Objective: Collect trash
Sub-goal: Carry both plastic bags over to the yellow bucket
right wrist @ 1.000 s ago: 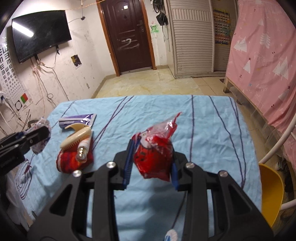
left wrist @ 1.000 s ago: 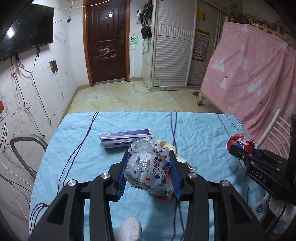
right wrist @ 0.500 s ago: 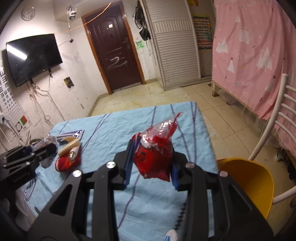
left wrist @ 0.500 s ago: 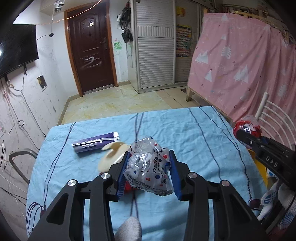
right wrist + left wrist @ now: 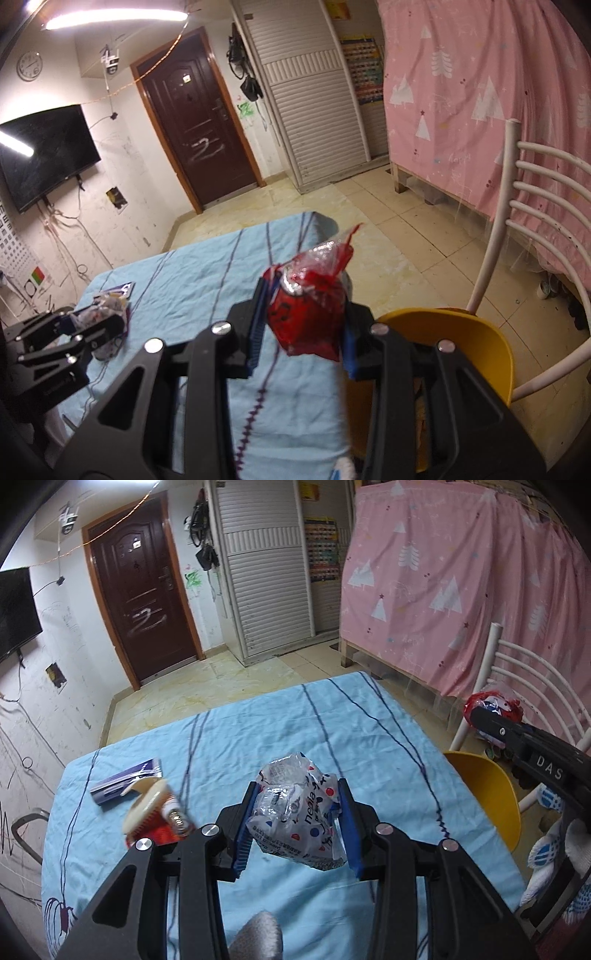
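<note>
Right wrist view: right gripper (image 5: 301, 328) clamps red wrapper (image 5: 308, 317); left gripper (image 5: 297, 825) clamps dotted wrapper (image 5: 299, 821). Keep squeeze, release only over yellow bin (image 5: 476, 343).

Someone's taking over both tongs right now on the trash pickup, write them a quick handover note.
Left tongs: shut on a crumpled white dotted wrapper, held above the blue tablecloth.
Right tongs: shut on a crumpled red wrapper, near the table's right edge, by the yellow bin.
Done: both wrappers lifted.
Left: neither wrapper is dropped yet; the yellow bin is probably the target. On the cloth remain a purple packet and a small pile with a cream piece, a small tube and something red. Judge what counts as trash.
</note>
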The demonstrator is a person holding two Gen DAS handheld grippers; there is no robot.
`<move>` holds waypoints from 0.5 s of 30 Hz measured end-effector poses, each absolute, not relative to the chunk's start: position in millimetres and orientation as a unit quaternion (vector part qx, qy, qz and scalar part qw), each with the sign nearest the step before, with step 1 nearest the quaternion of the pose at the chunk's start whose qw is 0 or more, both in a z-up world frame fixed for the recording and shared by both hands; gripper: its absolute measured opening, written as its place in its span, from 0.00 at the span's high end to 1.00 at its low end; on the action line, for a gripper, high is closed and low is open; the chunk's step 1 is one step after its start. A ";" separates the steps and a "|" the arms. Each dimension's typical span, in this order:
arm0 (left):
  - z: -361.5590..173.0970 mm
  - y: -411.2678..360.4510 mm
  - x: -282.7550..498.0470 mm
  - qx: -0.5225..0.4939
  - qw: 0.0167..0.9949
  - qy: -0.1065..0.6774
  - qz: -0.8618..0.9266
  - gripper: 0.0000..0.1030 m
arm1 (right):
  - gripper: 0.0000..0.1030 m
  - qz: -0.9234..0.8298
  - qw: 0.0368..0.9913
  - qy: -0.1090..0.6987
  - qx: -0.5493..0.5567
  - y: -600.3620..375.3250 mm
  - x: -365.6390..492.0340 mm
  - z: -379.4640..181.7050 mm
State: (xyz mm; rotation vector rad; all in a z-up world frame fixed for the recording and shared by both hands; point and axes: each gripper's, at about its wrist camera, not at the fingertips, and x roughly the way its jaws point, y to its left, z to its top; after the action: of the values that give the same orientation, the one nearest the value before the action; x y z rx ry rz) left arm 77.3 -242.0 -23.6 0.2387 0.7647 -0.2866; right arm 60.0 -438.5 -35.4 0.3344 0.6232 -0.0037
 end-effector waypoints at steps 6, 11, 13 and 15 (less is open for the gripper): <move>-31.5 -281.8 68.6 0.142 0.902 0.372 -0.166 0.69 | 0.68 -0.022 0.935 0.303 0.182 -470.1 50.4 -45.1; -37.0 -315.0 60.9 0.166 0.894 0.371 -0.188 0.69 | 0.68 -0.037 0.931 0.305 0.198 -494.9 44.4 -56.5; -39.5 -330.8 57.2 0.176 0.890 0.370 -0.198 0.69 | 0.68 -0.042 0.929 0.305 0.206 -504.1 41.9 -60.6; -41.5 -345.8 54.2 0.187 0.887 0.370 -0.206 0.69 | 0.68 -0.047 0.927 0.304 0.213 -513.3 39.7 -64.3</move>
State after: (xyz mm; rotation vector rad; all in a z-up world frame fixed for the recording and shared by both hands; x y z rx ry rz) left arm 54.2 -345.8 -41.5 0.3879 0.7688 -0.4285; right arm 39.7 -513.3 -64.3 0.4357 0.6231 -0.0965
